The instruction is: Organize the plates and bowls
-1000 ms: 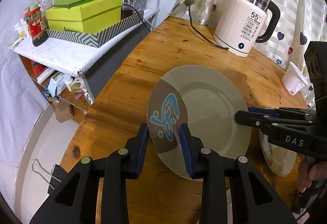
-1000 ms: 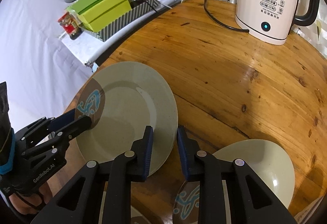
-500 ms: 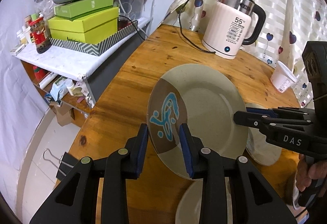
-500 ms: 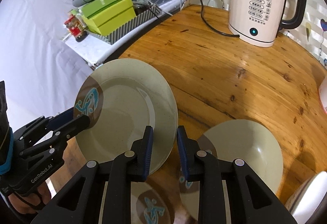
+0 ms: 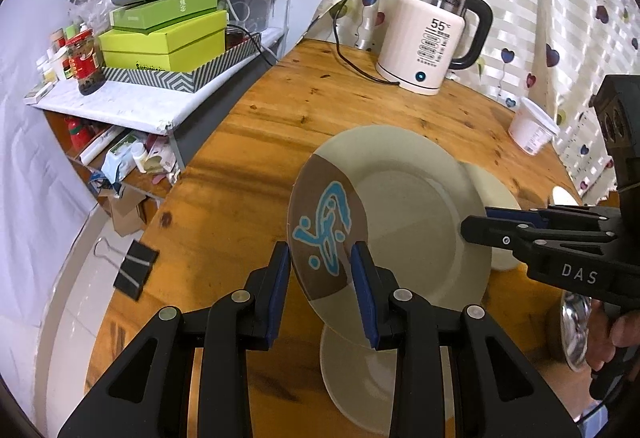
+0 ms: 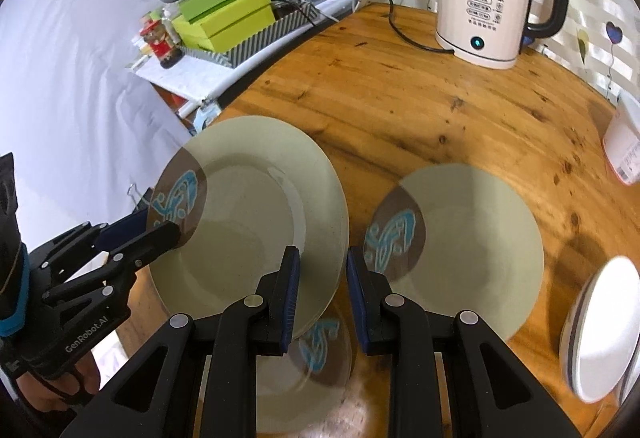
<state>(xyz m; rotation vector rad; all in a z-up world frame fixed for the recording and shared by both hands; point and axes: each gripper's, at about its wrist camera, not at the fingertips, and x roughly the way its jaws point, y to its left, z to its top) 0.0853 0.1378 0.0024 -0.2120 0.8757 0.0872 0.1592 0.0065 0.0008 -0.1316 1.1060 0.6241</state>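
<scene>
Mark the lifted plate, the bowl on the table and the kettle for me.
lifted plate (image 6: pixel 256 222), right wrist view, on its bare well.
bowl (image 6: pixel 472 250), right wrist view, on its pale inside.
kettle (image 5: pixel 430 50), left wrist view, on its cream body below the number.

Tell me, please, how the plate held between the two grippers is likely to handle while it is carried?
The plate probably stays stiff: it spans flat between the left gripper and right gripper without sagging. Its glossy rim looks slippery, so the narrow edge grips might slide. It looks like ceramic, so a drop onto the table would likely chip it.
</scene>
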